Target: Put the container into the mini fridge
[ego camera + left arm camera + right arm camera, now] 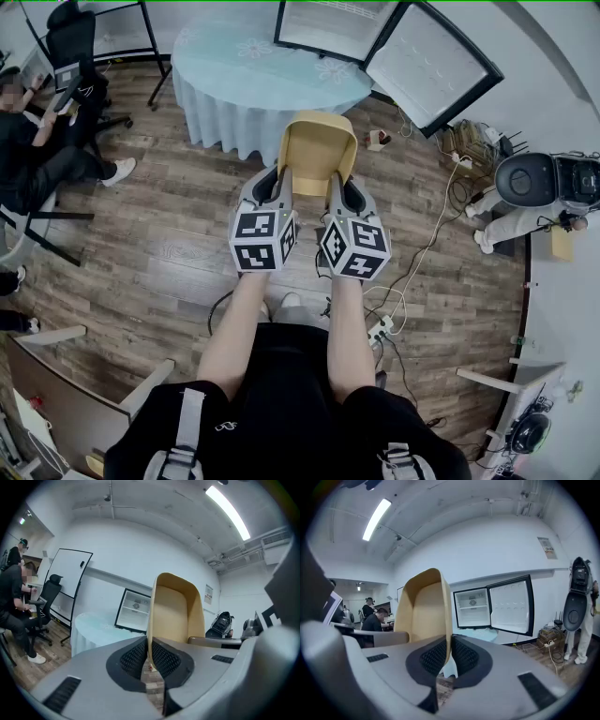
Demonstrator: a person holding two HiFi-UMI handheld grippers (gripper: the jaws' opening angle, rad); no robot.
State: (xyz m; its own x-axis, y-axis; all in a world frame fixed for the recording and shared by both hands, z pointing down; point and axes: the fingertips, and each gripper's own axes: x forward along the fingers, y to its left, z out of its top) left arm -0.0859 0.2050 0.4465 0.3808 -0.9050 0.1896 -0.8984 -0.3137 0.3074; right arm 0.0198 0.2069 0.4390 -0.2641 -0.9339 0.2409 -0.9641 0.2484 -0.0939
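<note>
Shows container (319, 150) held up over wood floor (178, 234), just short of cloth-covered table (244, 80). Gripped on both sides: left gripper (281, 187) pinching its left wall, right gripper (339, 190) pinching its right wall, each pair of jaws drawn narrow onto the thin edge. Stands well apart from fridge (337, 23), door open, beyond table.
</note>
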